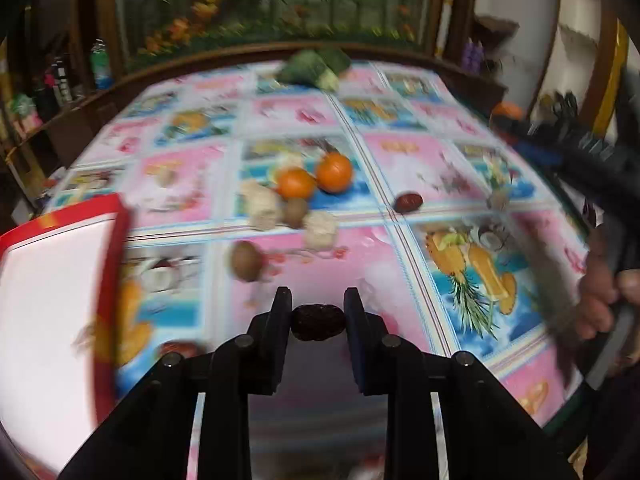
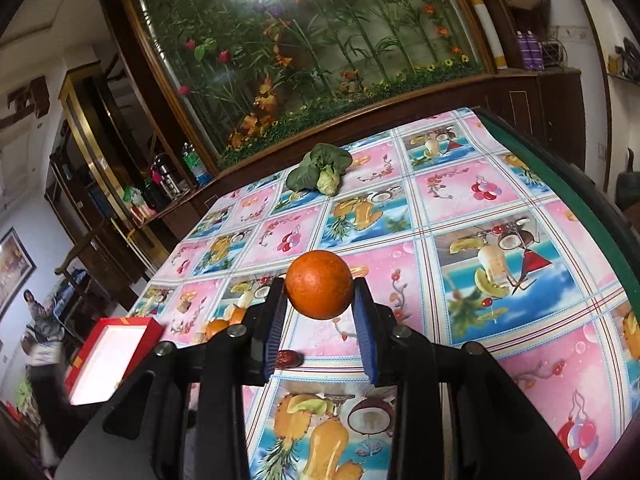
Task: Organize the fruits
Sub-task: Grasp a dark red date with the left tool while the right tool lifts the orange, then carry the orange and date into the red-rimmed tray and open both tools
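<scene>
My left gripper [image 1: 318, 312] is shut on a dark red date [image 1: 318, 322] and holds it above the table near the front. A red box with a white inside [image 1: 52, 304] lies to its left. Two oranges [image 1: 316, 178], two kiwis [image 1: 245, 261] and pale lumpy pieces [image 1: 264, 206] cluster mid-table, with another date [image 1: 408, 202] to the right. My right gripper [image 2: 320, 296] is shut on an orange [image 2: 319, 284], held above the table. The red box [image 2: 110, 360] shows at lower left in the right wrist view, and a date [image 2: 289, 358] lies below the gripper.
A leafy green vegetable [image 1: 316, 68] lies at the table's far edge, also in the right wrist view [image 2: 320, 170]. The table wears a colourful fruit-print cloth [image 2: 500, 208]. A wooden cabinet with plants stands behind. The right hand and its gripper [image 1: 600, 216] are at the right edge.
</scene>
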